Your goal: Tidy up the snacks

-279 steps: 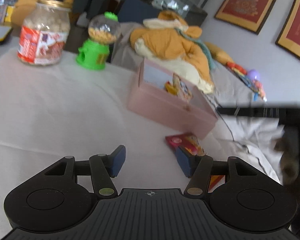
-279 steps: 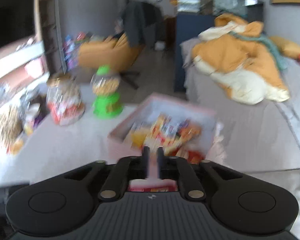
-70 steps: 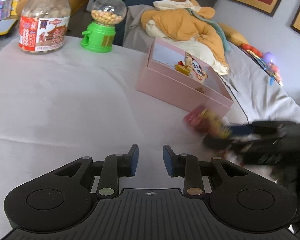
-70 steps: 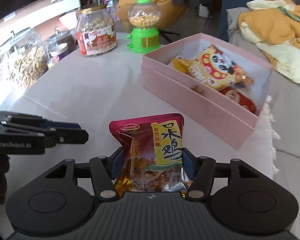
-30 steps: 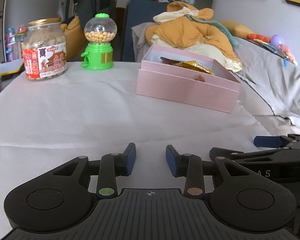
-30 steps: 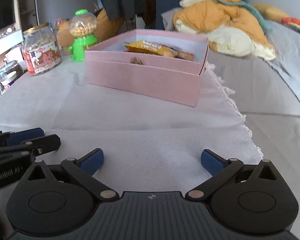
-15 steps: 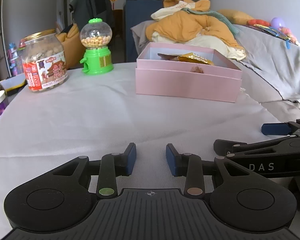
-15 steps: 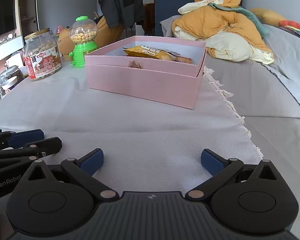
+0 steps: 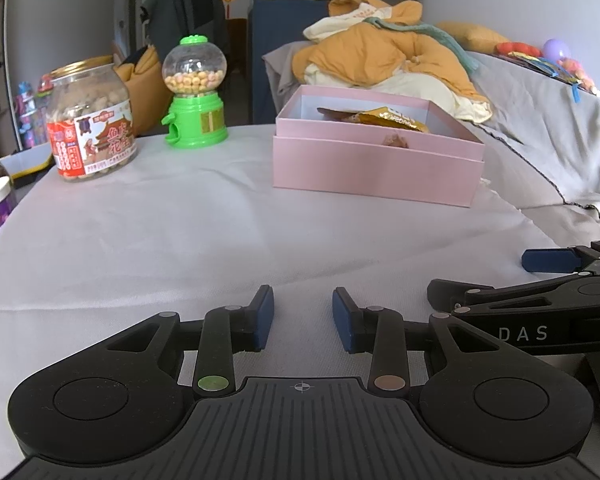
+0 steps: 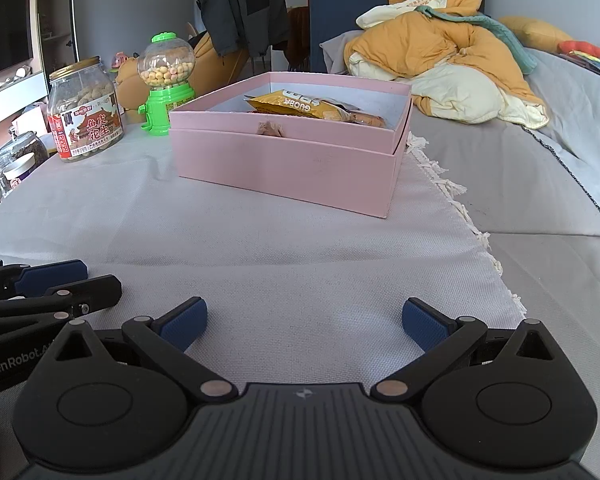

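You are holding both tools low over the cloth-covered surface (image 10: 300, 240), empty: the left tool (image 9: 302, 316) narrowly parted, the right tool (image 10: 304, 320) spread wide, both released. No loose packets are lying nearby. Farther off, the snacks (image 10: 304, 108) are sitting inside the pink box (image 10: 284, 160); sorting looks finished.

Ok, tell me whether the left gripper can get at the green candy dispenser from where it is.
Probably yes: the left gripper is empty, and only bare cloth lies between it and the green candy dispenser.
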